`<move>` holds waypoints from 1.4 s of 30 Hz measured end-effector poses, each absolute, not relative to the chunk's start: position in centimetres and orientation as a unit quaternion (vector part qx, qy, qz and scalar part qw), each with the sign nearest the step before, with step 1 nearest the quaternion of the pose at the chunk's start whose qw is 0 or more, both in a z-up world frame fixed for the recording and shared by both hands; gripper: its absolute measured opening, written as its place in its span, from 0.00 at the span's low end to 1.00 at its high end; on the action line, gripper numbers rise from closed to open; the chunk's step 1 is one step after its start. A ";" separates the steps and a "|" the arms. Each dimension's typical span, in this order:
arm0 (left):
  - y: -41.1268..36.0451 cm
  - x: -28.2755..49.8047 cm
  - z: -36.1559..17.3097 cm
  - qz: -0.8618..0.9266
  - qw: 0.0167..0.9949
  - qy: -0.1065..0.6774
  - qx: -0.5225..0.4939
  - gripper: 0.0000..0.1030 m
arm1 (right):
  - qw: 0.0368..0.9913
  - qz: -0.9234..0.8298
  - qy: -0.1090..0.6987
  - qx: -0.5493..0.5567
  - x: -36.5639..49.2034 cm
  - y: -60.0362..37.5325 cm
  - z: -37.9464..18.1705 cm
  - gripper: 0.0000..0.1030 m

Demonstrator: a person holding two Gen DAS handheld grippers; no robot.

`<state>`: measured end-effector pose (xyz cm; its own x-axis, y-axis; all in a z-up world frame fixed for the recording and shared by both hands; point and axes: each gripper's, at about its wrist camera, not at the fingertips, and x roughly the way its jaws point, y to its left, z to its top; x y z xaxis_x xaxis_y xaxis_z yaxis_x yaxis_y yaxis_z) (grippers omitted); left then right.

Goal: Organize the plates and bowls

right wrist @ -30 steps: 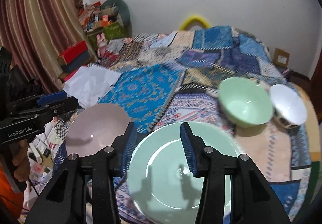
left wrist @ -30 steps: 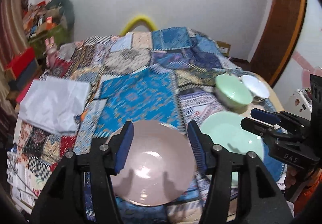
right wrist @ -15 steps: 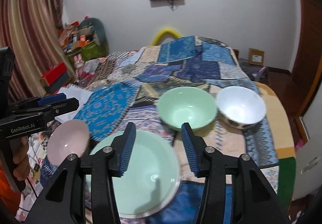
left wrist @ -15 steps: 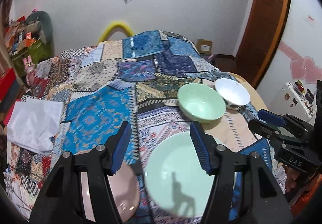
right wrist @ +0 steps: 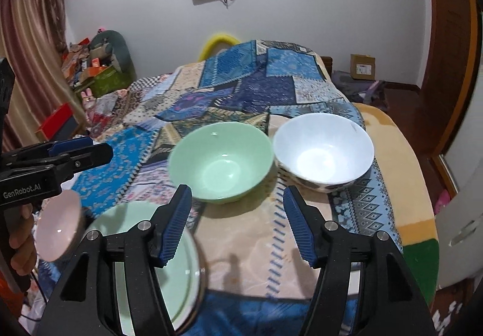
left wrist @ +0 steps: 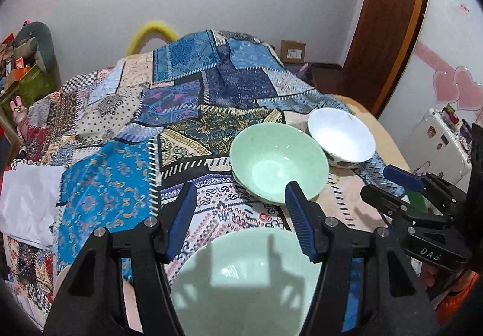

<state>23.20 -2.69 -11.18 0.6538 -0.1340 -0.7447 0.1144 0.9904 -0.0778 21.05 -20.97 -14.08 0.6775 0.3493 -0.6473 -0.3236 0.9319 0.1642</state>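
A pale green bowl (left wrist: 279, 165) (right wrist: 220, 161) sits on the patchwork cloth with a white bowl (left wrist: 341, 137) (right wrist: 323, 149) just right of it. Nearer me lies a pale green plate (left wrist: 250, 272) (right wrist: 126, 210), and a pink plate (right wrist: 60, 224) lies left of that. My left gripper (left wrist: 238, 194) (right wrist: 96, 147) is open over the green plate's far edge, pointing at the green bowl, and holds nothing. The jaws of my right gripper (right wrist: 237, 194) (left wrist: 377, 182) are opening above bare cloth in front of the two bowls, with nothing between them.
The patchwork cloth (left wrist: 120, 185) covers the whole surface, whose rounded edge (right wrist: 422, 215) falls away on the right. A white sheet (left wrist: 27, 203) lies at the far left. Beyond stand a wooden door (left wrist: 389, 19), a cardboard box (right wrist: 362, 67) and a pile of clutter (right wrist: 93, 70).
Both grippers have swung to the right, from over the pink and green plates toward the two bowls. The right gripper's jaws stand wider apart than before.
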 end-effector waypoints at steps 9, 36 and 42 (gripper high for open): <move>-3.1 28.6 -15.8 -0.061 0.886 0.460 -0.012 0.58 | 0.903 0.188 0.384 0.032 24.6 -21.0 -16.8 0.58; -4.5 34.9 -20.7 -0.076 0.857 0.509 -0.008 0.25 | 0.884 0.195 0.423 0.044 28.4 -20.3 -19.9 0.26; -4.5 33.9 -20.1 -0.079 0.856 0.511 -0.007 0.25 | 0.884 0.195 0.422 0.047 28.1 -20.3 -19.4 0.24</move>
